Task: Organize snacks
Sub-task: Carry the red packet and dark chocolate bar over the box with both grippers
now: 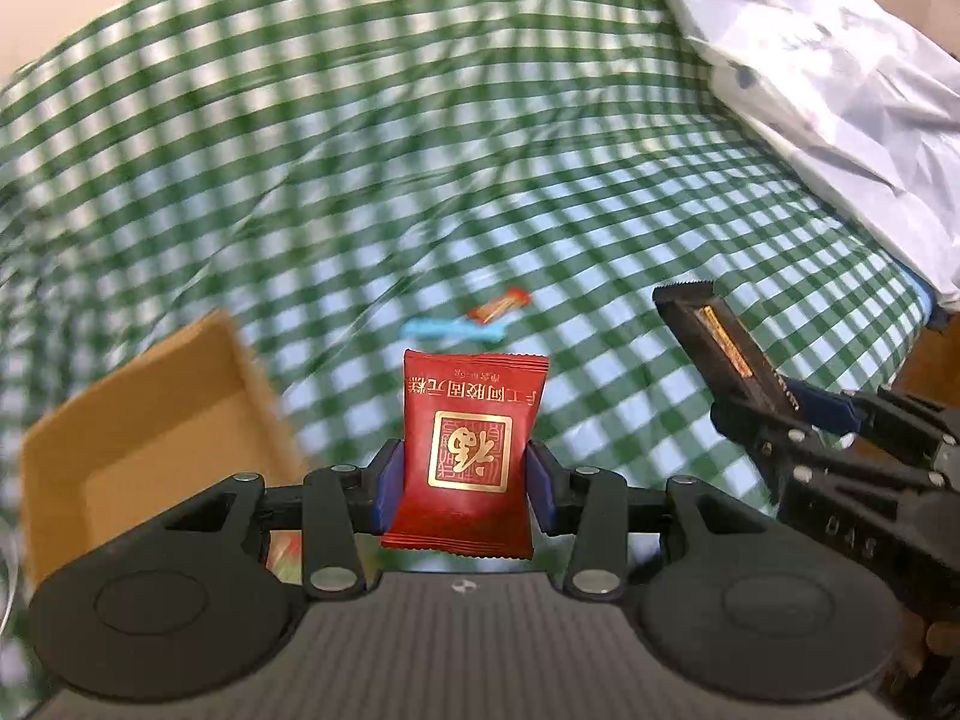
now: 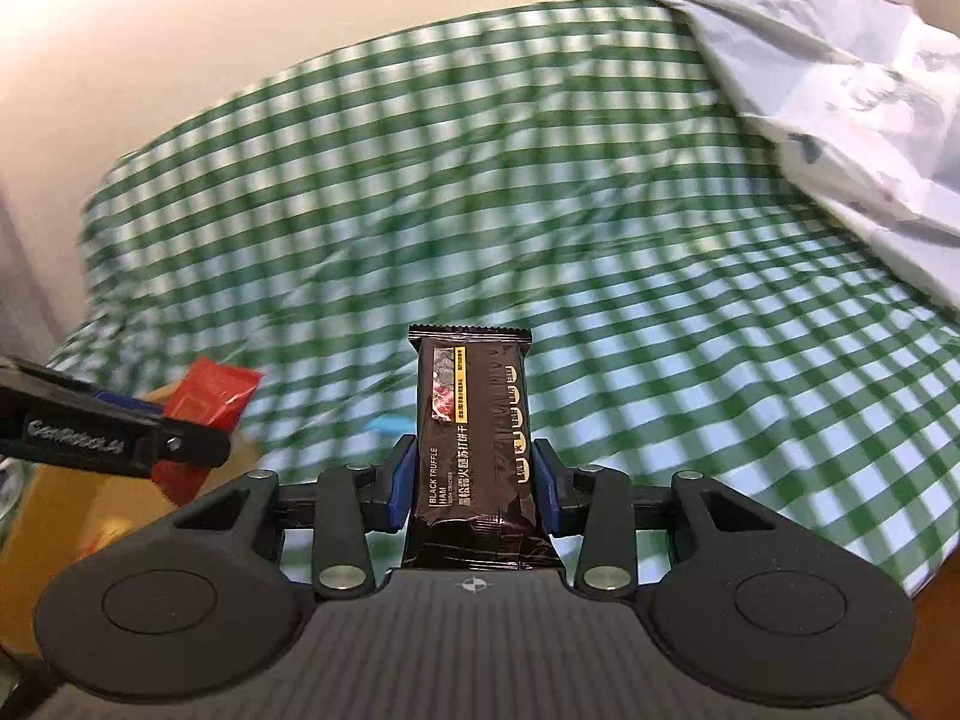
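Left gripper (image 1: pixel 462 483): packet (image 1: pixel 471 450) upright between its pads, over the cloth (image 1: pixel 300 150)
Box (image 1: pixel 150 426): on the cloth, left of the left gripper and partly under it
Wrappers: a small wrapper (image 1: pixel 499 306) and a flat wrapper (image 1: pixel 450 330) on the cloth beyond the packet; side by side, the small one farther and to the right
Right gripper (image 2: pixel 474 489): right of the left gripper; bar (image 2: pixel 474 450) upright between its pads
Bag (image 1: pixel 840 90): on the cloth's far right, behind the right gripper
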The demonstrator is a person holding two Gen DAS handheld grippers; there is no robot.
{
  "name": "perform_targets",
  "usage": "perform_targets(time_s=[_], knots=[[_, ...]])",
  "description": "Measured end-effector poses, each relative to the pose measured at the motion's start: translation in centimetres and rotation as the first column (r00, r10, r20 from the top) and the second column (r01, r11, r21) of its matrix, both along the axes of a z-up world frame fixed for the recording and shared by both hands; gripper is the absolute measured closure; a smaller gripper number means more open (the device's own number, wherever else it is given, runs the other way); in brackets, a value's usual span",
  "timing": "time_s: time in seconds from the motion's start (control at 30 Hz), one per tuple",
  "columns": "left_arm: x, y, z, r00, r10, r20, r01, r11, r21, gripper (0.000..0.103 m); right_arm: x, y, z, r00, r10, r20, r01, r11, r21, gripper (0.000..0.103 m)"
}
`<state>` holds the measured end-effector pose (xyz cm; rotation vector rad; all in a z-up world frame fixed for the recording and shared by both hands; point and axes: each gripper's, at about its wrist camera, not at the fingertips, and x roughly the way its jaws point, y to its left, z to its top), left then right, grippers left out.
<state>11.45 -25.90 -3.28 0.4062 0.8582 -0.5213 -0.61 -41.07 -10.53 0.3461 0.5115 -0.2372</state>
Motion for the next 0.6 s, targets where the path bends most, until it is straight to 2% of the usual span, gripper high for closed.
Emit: perform_targets(time_s=[0.3, 0.6], knots=[[-6.3, 11.4, 2.1, 0.981, 0.194, 0.017, -0.194, 0.981, 0.0, 0.056, -4.6, 10.8, 2.5, 0.98, 0.201, -0.008, -0.201, 0.979, 0.024, 0.062], [-11.6, 18.3, 2.0, 0.941, 0.336, 0.028, -0.336, 0.942, -0.002, 0.055, -8.5, 17.8, 3.2, 0.941, 0.337, -0.036, -0.338, 0.941, -0.027, 0.062]])
